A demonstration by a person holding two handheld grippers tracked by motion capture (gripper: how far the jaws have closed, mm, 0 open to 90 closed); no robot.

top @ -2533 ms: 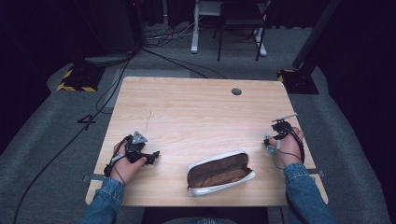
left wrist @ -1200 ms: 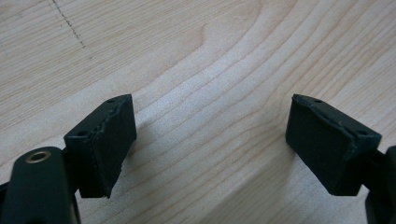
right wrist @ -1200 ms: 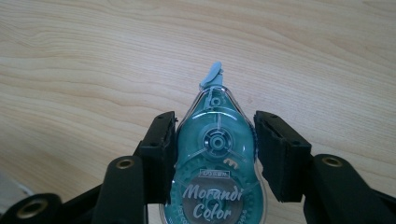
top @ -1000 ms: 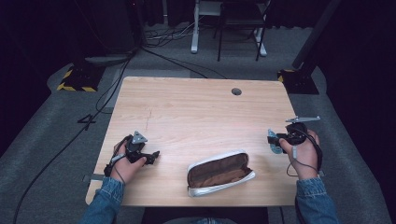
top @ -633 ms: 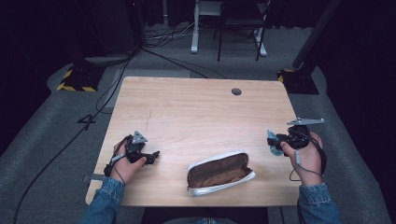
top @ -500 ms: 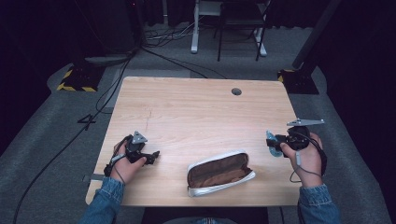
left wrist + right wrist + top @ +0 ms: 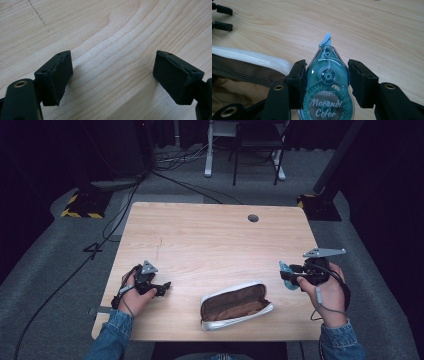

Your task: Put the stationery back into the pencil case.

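A teal correction-tape dispenser [image 7: 327,95] marked "Morandi Color" sits between the jaws of my right gripper [image 7: 326,72], which is shut on it, its pale tip pointing forward. In the high view this gripper [image 7: 289,277] hovers over the table's right side, the dispenser [image 7: 286,268] pointing left. An open pencil case [image 7: 236,306], white outside and brown inside, lies near the front edge; its white rim and mesh lining [image 7: 249,62] appear left of the dispenser. My left gripper [image 7: 164,287] rests on the table at the front left, open [image 7: 112,75] over bare wood.
The wooden table [image 7: 210,240] has a round cable hole [image 7: 253,218] at the back right. Tips of the left gripper [image 7: 223,18] appear at the far left of the right gripper view. Dark floor, cables and a chair base lie beyond the table.
My right gripper has shifted slightly left toward the pencil case, still holding the dispenser. The left gripper and the case have stayed put.
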